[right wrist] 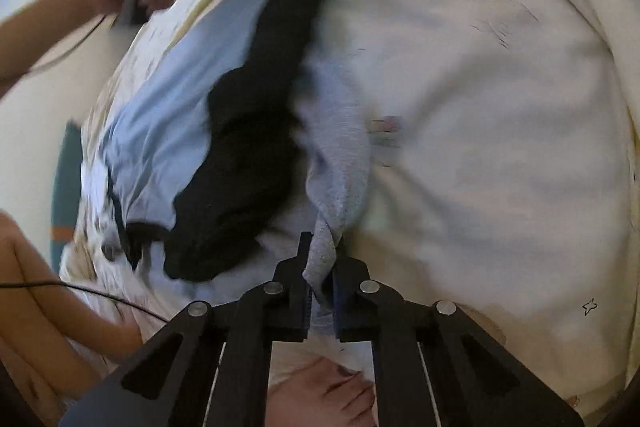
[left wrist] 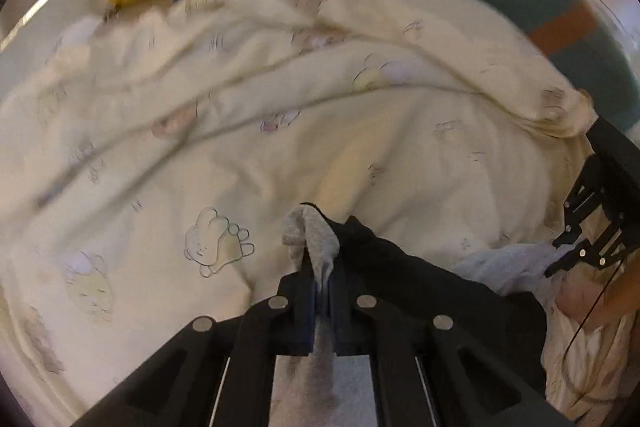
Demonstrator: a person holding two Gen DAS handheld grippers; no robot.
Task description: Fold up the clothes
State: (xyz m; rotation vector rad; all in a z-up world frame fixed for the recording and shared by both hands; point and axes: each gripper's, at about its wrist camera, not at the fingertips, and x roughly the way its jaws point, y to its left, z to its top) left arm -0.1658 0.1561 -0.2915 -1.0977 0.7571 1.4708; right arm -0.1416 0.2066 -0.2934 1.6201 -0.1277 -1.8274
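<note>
Grey/black garment [right wrist: 340, 155], cream bunny-print sheet [left wrist: 280, 155]

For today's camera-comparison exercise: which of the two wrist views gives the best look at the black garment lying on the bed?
The right wrist view. The black garment runs almost full length there, lying across pale blue fabric on the cream bedding, though blurred. The left wrist view shows only one dark end, beside the left gripper.

Both wrist views close, downward, sharing bedding [left wrist: 360, 147]
</note>
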